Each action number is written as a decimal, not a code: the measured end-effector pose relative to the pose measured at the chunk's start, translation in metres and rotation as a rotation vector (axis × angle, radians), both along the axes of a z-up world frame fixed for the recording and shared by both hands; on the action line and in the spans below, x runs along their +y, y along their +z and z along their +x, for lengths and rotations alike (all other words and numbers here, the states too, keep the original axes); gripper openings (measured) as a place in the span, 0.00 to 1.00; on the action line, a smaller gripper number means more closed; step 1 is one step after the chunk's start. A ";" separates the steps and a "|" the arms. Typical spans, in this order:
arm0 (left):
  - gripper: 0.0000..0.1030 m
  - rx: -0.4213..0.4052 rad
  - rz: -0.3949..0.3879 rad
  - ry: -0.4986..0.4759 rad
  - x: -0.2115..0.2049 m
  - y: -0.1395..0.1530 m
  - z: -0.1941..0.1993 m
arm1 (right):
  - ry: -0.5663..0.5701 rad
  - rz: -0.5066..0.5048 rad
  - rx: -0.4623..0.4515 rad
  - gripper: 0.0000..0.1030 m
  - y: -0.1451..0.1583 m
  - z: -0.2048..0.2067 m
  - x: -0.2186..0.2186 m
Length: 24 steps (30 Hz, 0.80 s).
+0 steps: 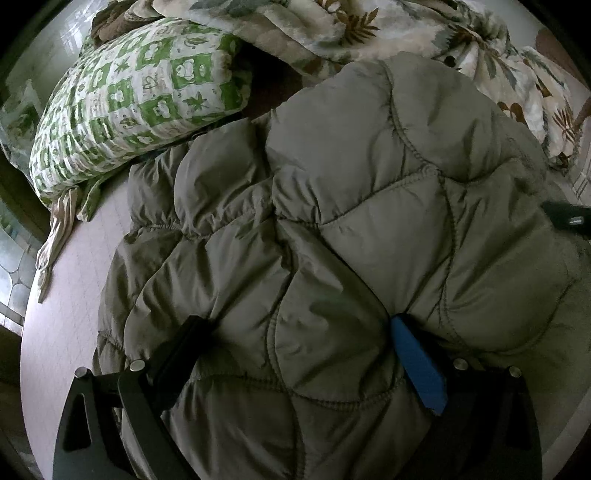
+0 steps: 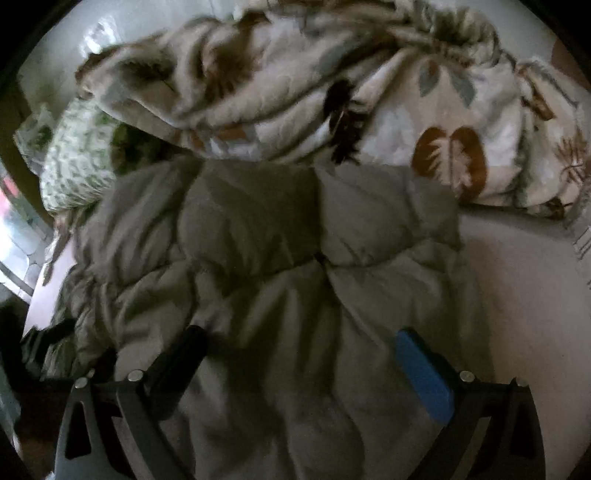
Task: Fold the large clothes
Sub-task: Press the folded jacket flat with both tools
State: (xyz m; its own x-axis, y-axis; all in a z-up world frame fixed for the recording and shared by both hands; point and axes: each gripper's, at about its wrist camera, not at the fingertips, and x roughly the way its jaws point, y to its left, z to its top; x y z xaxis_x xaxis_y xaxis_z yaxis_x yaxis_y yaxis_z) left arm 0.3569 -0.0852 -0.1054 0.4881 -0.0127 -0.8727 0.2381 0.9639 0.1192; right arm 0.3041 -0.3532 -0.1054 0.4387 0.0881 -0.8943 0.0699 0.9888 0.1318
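Note:
An olive-grey quilted puffer jacket (image 1: pixel 332 206) lies bunched on the bed's pale pink sheet (image 1: pixel 70 302). My left gripper (image 1: pixel 299 336) is open wide and points down onto the jacket. Its black finger (image 1: pixel 192 336) and blue-padded finger (image 1: pixel 417 365) straddle a puffed panel, and the pads are not squeezing it. In the blurred right wrist view the same jacket (image 2: pixel 280 251) fills the middle. My right gripper (image 2: pixel 299 354) hangs over its near part, also open wide with loose fabric under the fingers. A dark part at the right edge of the left wrist view (image 1: pixel 565 218) looks like the other gripper.
A green and white patterned pillow (image 1: pixel 129 99) lies at the back left, with a beige cloth strip (image 1: pixel 55 236) trailing from it. A leaf-print duvet (image 1: pixel 388 33) (image 2: pixel 332 92) is heaped along the back. Bare sheet (image 2: pixel 517 295) shows right of the jacket.

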 end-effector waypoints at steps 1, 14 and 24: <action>0.98 0.002 0.002 -0.002 0.000 -0.001 0.001 | -0.006 -0.007 0.045 1.00 -0.012 0.006 0.000; 0.97 0.018 -0.117 0.030 0.039 0.030 -0.009 | 0.017 0.041 0.026 1.00 0.011 -0.010 -0.020; 0.98 -0.009 0.023 -0.003 0.037 0.010 -0.042 | 0.118 -0.093 0.120 1.00 -0.022 -0.079 -0.039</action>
